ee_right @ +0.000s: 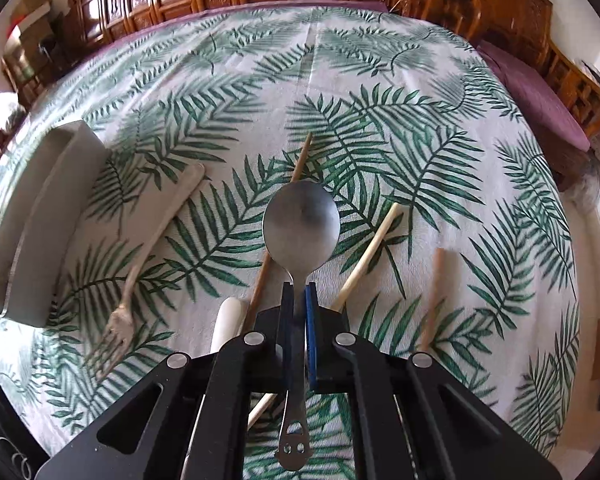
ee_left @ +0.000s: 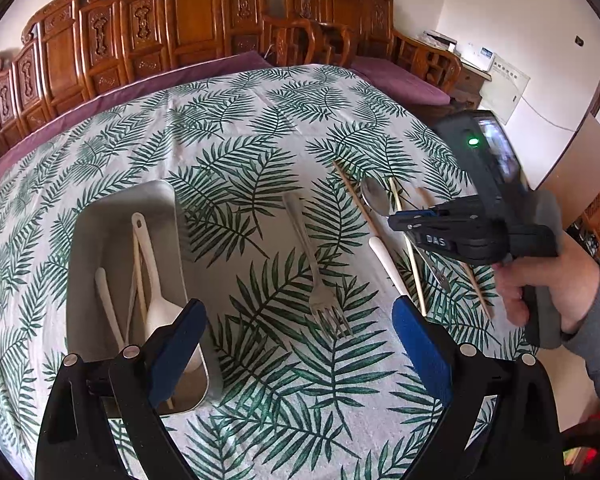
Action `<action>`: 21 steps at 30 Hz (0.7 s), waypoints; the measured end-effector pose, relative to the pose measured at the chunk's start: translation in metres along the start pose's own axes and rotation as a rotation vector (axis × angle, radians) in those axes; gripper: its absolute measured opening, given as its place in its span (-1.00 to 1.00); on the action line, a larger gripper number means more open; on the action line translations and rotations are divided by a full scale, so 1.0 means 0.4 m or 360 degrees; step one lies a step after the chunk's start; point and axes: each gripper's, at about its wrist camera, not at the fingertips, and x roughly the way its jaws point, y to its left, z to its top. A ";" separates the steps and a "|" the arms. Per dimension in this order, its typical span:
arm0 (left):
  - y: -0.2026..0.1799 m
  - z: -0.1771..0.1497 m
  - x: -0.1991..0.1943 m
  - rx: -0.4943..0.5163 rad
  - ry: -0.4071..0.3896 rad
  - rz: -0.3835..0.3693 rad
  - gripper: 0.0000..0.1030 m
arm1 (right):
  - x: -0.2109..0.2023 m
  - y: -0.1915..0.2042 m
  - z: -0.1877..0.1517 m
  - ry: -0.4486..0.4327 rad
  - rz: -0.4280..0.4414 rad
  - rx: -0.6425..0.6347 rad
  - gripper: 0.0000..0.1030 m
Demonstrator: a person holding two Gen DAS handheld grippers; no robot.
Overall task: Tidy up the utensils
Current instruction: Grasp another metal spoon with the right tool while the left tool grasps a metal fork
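My right gripper (ee_right: pixel 299 292) is shut on the neck of a metal spoon (ee_right: pixel 299 224), whose bowl sticks out ahead of the pads; its handle runs back under the gripper. From the left wrist view the right gripper (ee_left: pixel 396 222) hovers over the loose chopsticks (ee_left: pixel 410 248) and a white utensil (ee_left: pixel 388 264). My left gripper (ee_left: pixel 300 320) stands open with its blue pads wide apart, above a metal fork (ee_left: pixel 320 284) lying on the leaf-print cloth. A grey tray (ee_left: pixel 100 220) on the left holds a white spoon (ee_left: pixel 156 292) and other white utensils.
The metal fork (ee_right: pixel 140 272) and the grey tray (ee_right: pixel 40 220) lie left of the right gripper. Several wooden chopsticks (ee_right: pixel 372 252) are scattered on the cloth. Carved wooden chairs (ee_left: pixel 188 20) line the table's far edge. A person's hand (ee_left: pixel 548 292) holds the right gripper.
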 end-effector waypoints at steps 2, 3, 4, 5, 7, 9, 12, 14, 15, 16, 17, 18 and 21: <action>-0.005 0.007 0.018 -0.0007 0.0018 -0.0011 0.63 | -0.027 0.000 -0.005 -0.0040 0.0030 0.0024 -0.87; -0.007 0.010 0.027 -0.0010 0.0029 -0.0016 0.58 | -0.045 0.000 -0.009 -0.0064 0.0046 0.0033 -0.87; -0.009 0.015 0.044 -0.0018 0.0052 -0.0027 0.49 | -0.059 0.000 -0.012 -0.0083 0.0063 0.0040 -0.87; -0.012 0.018 0.059 -0.0023 0.0075 -0.0031 0.44 | -0.076 0.000 -0.018 -0.0102 0.0085 0.0054 -0.87; -0.017 0.021 0.087 -0.0032 0.0115 -0.0033 0.20 | -0.094 0.002 -0.022 -0.0114 0.0111 0.0056 -0.87; -0.027 0.030 0.121 -0.0031 0.0154 -0.0037 0.09 | -0.113 0.005 -0.032 -0.0132 0.0122 0.0047 -0.87; -0.037 0.037 0.169 -0.0025 0.0212 -0.0021 -0.13 | -0.127 0.000 -0.044 -0.0146 0.0137 0.0050 -0.87; -0.038 0.041 0.199 -0.0030 0.0247 -0.0002 -0.20 | -0.131 -0.005 -0.051 -0.0148 0.0145 0.0054 -0.87; -0.037 0.043 0.213 -0.0036 0.0261 0.0006 -0.22 | -0.130 -0.009 -0.054 -0.0147 0.0143 0.0055 -0.87; -0.036 0.045 0.226 -0.0035 0.0275 0.0023 -0.26 | -0.131 -0.011 -0.058 -0.0148 0.0141 0.0055 -0.87; -0.035 0.046 0.234 -0.0034 0.0286 0.0031 -0.28 | -0.133 -0.014 -0.062 -0.0149 0.0141 0.0058 -0.87; -0.034 0.047 0.244 -0.0034 0.0298 0.0042 -0.28 | -0.133 -0.017 -0.065 -0.0148 0.0143 0.0062 -0.87; -0.036 0.050 0.259 -0.0020 0.0312 0.0066 -0.28 | -0.135 -0.026 -0.074 -0.0148 0.0145 0.0073 -0.87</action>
